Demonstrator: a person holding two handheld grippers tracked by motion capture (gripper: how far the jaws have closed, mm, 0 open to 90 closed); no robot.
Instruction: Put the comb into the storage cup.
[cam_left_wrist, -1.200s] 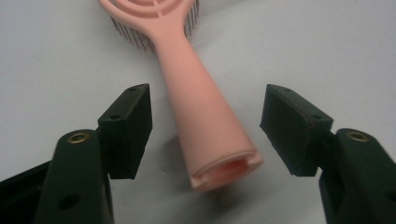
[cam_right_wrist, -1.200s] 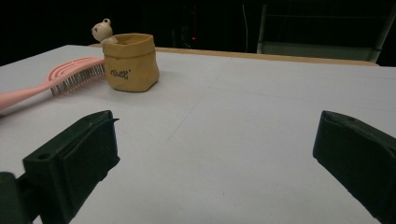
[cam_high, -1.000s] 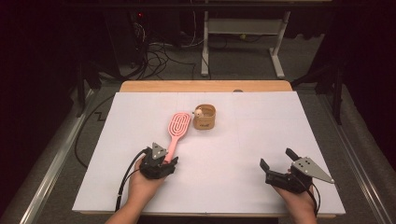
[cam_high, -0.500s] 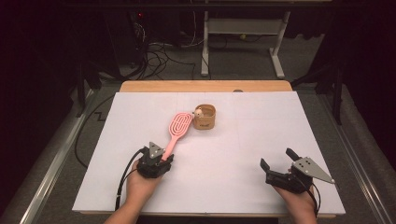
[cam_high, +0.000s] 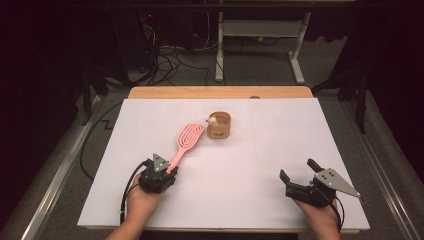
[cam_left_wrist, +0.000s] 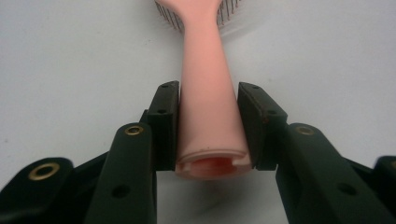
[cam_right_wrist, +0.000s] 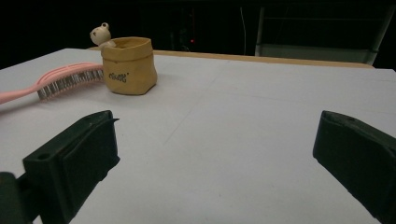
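While the left gripper (cam_high: 165, 172) sits at the near left part of the white table (cam_high: 280, 140), its jaws have just been closing on the end of the handle of the pink hairbrush (cam_high: 185, 142); in the left gripper view both pads (cam_left_wrist: 164, 122) press against the sides of the handle (cam_left_wrist: 208, 116), so the brush is pinched between them. It lies flat on the table and points away from the person, a little toward the right; its oval head rests just beside a small tan pouch (cam_high: 219, 125), and I cannot tell if the two touch. A little bear figure (cam_high: 213, 120) looks out over the rim of the pouch on the side of the brush; the pouch stands upright near the middle of the table, toward the far edge. Nothing lies between the left gripper and the brush head except the handle itself; the pouch is the nearest thing beyond the brush. The right gripper (cam_high: 302, 176) rests at the near right part of the table, well apart from the brush; its jaws are spread wide with only bare table between them. Behind the table, on the dark floor, are loose cables (cam_high: 170, 60) and a grey metal stand (cam_high: 260, 45).
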